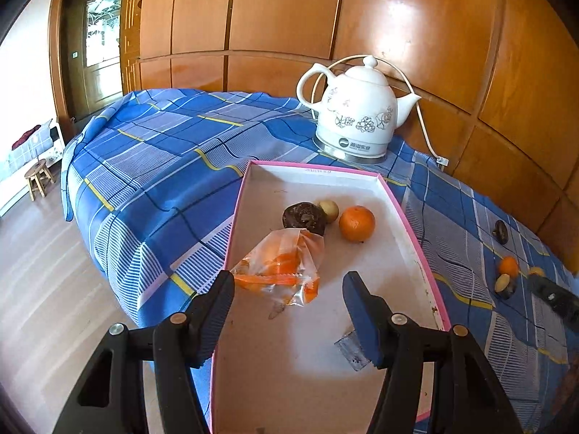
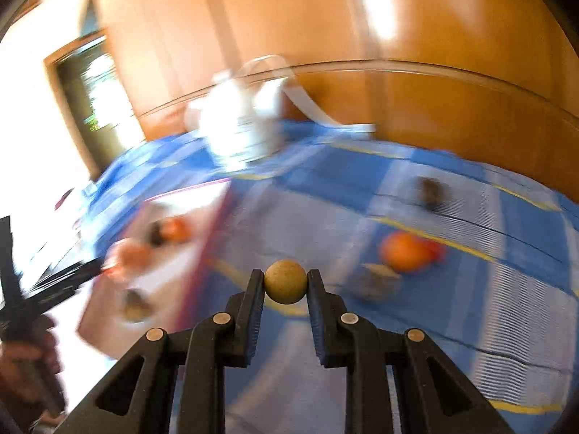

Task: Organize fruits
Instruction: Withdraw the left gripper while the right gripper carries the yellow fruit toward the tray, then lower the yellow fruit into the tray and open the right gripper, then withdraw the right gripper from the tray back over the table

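Pinched between the blue pads of the right gripper (image 2: 286,282), a small tan round fruit (image 2: 285,281) is held at the lower centre of the right wrist view, both pads pressing on its sides. From that fruit the pink-rimmed white box (image 2: 202,249) lies to the left of the frame, its near long edge running up and away, so the coming move is judged to be a carry leftward over that rim. The right hand is therefore the one that must cross; the left gripper (image 1: 287,289) is already poised over the box in its own view, its jaws standing apart with nothing pressed between them, only a clear bag of orange pieces (image 1: 280,267) lying just beyond the fingertips. Farther into the box a dark brown fruit (image 1: 304,217), a small pale fruit (image 1: 329,210) touching it and a tangerine (image 1: 356,223) just beside are seen. Outside the box, at the right of the left wrist view, another tangerine (image 1: 508,266) and a few small items remain on the blue checked cloth (image 1: 163,166); they are too small to be named. At the far edge of the cloth a white kettle (image 1: 358,115) stands on its base, its cord trailing right. Behind it glossy wooden panels (image 1: 289,11) close the room, and a door (image 1: 97,43) is seen at upper left. The right view is heavily blurred.
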`<state>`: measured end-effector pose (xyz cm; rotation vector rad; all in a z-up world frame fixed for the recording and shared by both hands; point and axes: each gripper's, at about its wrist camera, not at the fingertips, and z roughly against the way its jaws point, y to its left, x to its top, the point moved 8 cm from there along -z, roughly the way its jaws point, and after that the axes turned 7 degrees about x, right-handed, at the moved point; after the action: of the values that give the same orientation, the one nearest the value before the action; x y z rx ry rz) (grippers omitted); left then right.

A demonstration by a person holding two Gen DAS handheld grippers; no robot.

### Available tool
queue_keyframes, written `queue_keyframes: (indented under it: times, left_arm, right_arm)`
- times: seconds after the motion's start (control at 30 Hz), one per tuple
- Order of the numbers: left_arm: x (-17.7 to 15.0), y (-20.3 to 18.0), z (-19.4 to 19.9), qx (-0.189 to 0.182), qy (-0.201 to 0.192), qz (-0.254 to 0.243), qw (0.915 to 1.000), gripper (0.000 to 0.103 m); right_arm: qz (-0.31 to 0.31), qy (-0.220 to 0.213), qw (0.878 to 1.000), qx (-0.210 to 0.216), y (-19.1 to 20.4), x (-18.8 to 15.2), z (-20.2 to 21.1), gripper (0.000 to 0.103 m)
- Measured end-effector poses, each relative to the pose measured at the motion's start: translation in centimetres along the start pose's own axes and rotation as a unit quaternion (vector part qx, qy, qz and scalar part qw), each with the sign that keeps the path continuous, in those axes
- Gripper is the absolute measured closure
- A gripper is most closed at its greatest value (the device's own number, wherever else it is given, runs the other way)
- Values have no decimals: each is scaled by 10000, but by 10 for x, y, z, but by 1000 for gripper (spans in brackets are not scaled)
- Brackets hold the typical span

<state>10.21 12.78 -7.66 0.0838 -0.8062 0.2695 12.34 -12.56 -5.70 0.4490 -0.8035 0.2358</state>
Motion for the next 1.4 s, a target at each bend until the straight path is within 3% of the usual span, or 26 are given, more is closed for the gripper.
queue_keyframes:
  times: [0.2, 0.43, 0.7, 1.1, 1.4]
  left_arm:
    - [1, 3, -2, 5, 21, 71, 10000, 40]
    - [-3, 4, -7, -32, 131, 112, 9998, 40]
    - [-7, -2, -7, -69, 169, 34, 9998, 40]
    - [-9, -19, 2, -223, 97, -206, 9995, 40]
    - [-12, -32, 8, -310, 78, -378, 9988, 40]
  right_arm:
    - [320, 505, 9954, 752, 70, 6, -52, 79]
    - [383, 920, 9924, 720, 93, 2, -100, 79]
    - [295, 858, 9938, 643, 88, 1, -98, 73]
    - [105, 377, 9992, 19, 42, 1, -45, 73]
    - [-545, 190, 9940, -926, -44, -18, -5, 73]
